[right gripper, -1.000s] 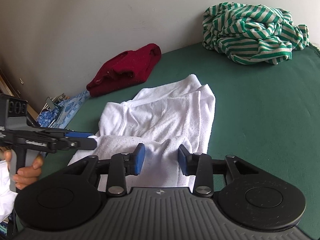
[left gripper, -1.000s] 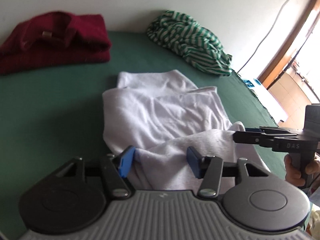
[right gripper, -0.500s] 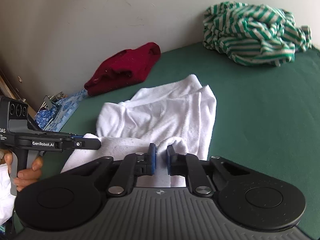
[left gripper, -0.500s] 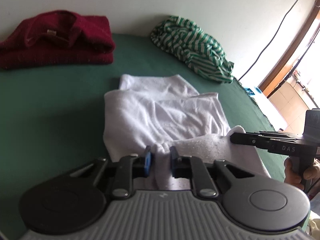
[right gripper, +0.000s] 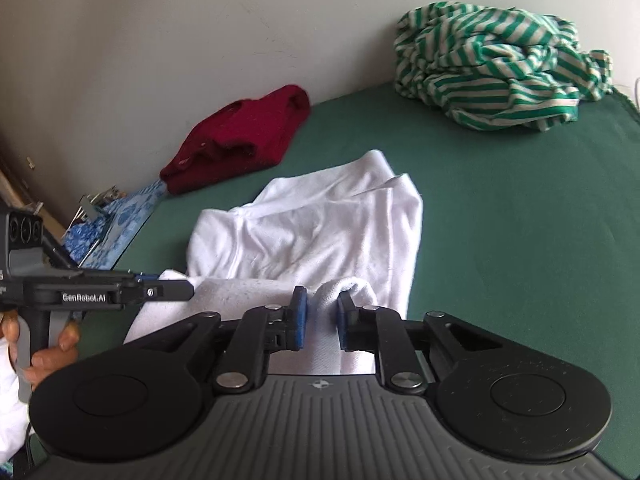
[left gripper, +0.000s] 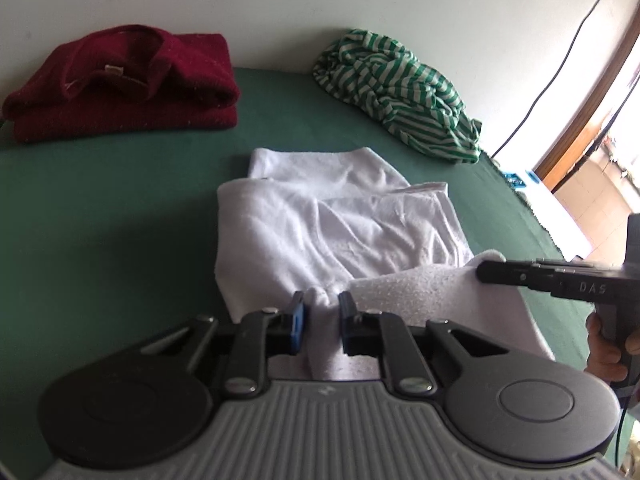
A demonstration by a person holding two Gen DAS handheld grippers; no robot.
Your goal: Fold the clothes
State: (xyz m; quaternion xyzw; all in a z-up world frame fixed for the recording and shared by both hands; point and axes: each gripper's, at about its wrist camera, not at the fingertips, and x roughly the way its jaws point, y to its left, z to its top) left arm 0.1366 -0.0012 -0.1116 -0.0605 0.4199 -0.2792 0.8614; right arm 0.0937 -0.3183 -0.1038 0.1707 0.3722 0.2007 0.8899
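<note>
1. Left wrist view: the left gripper (left gripper: 321, 322) has its blue pads pinched nearly together on a bunched fold at the near edge of the white garment (left gripper: 332, 232). A second ago the jaws stood wide apart with the cloth lying loose between them; half a second ago they had already clamped, and they hold the same now.
2. Same view: the white garment lies partly folded on the green table (left gripper: 112, 208), its near hem lifted slightly toward both grippers.
3. Same view: the right gripper (left gripper: 486, 270) reaches in from the right, its black tip shut on the right near corner of the white cloth (a hand (left gripper: 608, 344) holds its grip below). The hand and its tool sit about where they were before.
4. Same view: the folded red sweater (left gripper: 124, 84) lies at the far left by the wall, the crumpled green striped shirt (left gripper: 396, 88) at the far right; neither has moved.
5. Right wrist view: the right gripper (right gripper: 322, 318) is closed to a narrow gap on a raised pleat of the white garment (right gripper: 320, 232); a second ago it was open around the cloth.
6. Same view: the left gripper (right gripper: 188, 290) comes in from the left, its tip closed on the cloth's left near corner, with a hand (right gripper: 48, 354) under it.
7. Same view: the red sweater (right gripper: 240, 144) rests far left, the green striped shirt (right gripper: 492, 80) far right, well apart from the white garment.
</note>
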